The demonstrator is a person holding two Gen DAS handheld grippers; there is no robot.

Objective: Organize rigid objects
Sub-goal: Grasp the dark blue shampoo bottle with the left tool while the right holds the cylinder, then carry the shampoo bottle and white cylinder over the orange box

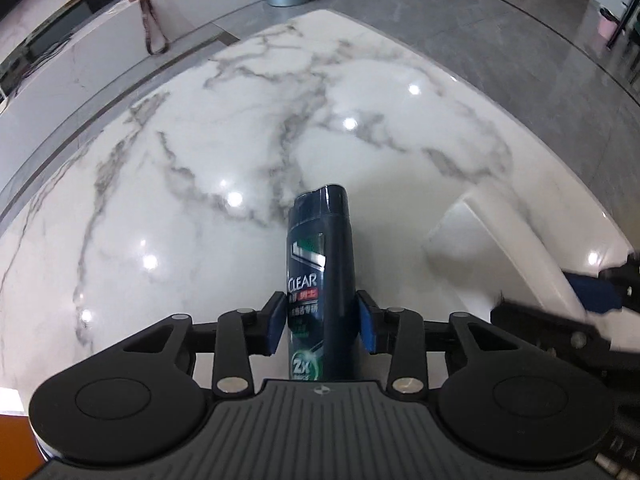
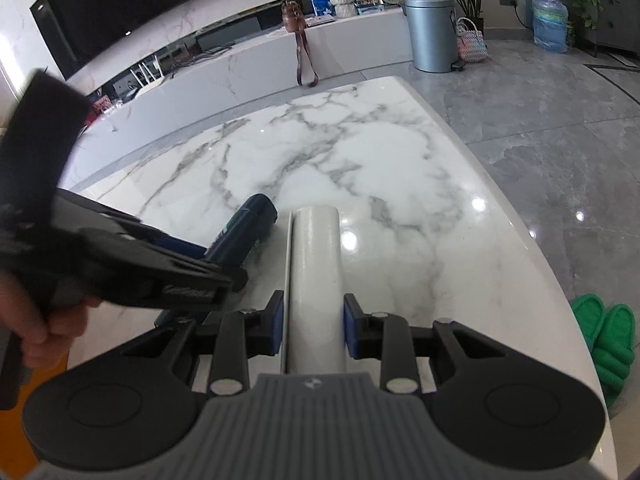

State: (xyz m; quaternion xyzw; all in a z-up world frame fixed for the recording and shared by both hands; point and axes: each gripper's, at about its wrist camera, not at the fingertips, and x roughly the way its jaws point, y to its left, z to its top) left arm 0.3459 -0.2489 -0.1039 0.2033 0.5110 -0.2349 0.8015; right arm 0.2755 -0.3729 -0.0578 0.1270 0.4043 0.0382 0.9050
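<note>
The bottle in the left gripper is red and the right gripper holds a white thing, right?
Not quite. The bottle in the left gripper is dark blue, not red, as the left wrist view shows. The right gripper does hold a white thing.

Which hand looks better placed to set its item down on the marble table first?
Hard to say: left tongs grip the dark shampoo bottle, right tongs grip the white tube, both over the marble table.

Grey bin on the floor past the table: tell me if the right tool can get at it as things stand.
Probably not. The right tool is shut on a white tube, and the marble table stretches between it and the grey bin, which stands beyond the far edge.
</note>
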